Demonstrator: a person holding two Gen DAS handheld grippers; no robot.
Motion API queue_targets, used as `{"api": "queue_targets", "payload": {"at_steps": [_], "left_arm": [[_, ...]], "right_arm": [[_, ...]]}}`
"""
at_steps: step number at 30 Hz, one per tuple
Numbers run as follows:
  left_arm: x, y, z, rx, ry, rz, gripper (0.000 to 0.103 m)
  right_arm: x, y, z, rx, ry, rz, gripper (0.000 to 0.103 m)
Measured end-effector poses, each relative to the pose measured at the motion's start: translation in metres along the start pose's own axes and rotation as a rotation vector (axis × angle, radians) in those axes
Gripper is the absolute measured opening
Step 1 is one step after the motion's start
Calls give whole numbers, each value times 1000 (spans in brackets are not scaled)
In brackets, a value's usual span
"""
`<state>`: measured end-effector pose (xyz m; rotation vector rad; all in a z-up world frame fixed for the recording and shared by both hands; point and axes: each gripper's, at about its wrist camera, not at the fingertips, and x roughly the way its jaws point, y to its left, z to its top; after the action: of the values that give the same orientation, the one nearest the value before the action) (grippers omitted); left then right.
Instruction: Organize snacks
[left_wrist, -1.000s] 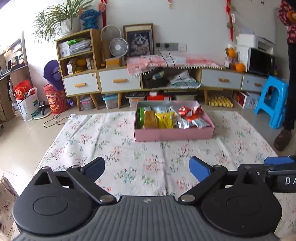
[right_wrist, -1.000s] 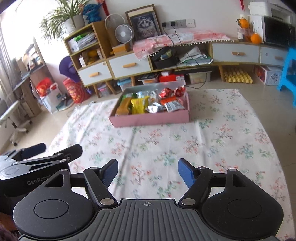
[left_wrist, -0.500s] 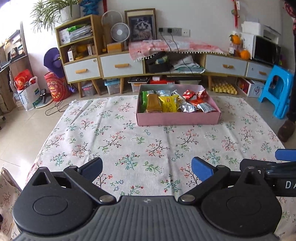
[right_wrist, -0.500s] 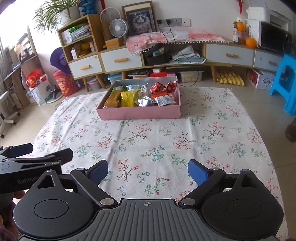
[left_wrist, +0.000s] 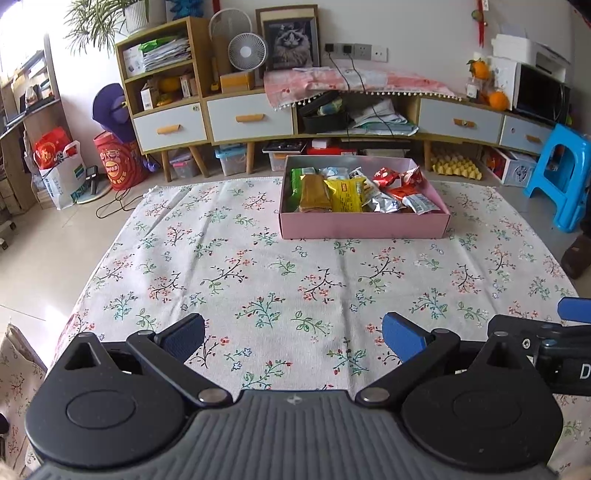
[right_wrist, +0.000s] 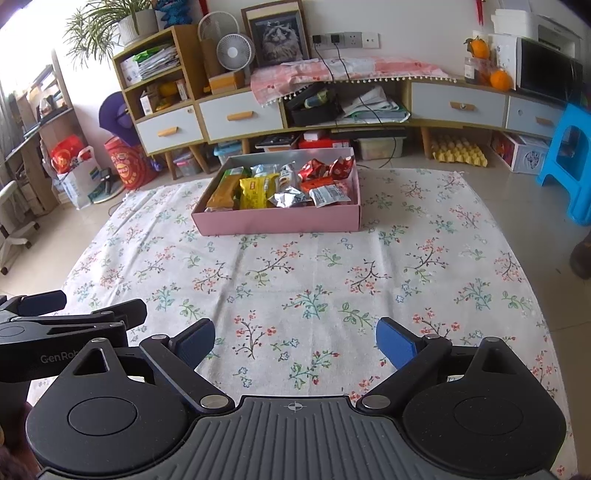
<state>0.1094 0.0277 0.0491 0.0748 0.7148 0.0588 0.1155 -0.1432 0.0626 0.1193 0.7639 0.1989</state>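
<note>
A shallow pink box sits at the far side of the flower-print tablecloth. Several snack packets lie inside it: a brown one, a yellow one, silver ones and red ones. My left gripper hangs open over the near cloth, nothing between its blue pads. My right gripper is open too, empty, well short of the box. Each gripper's side shows at the edge of the other's view.
A long low cabinet with drawers, a fan and clutter lines the far wall. A blue stool stands at the right. Bags sit on the floor at the left. A person's shoe is beside the table's right edge.
The right gripper's jaws have spread wider. Both views have tipped down slightly, so the box and cloth sit lower and fuller in the frames. The box has not moved.
</note>
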Motion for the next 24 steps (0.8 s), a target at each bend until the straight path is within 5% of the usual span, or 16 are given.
{"api": "queue_targets", "payload": {"at_steps": [24], "left_arm": [[3, -5, 0, 33, 20, -34, 103]], "right_arm": [[1, 2, -1, -4, 6, -5, 96]]}}
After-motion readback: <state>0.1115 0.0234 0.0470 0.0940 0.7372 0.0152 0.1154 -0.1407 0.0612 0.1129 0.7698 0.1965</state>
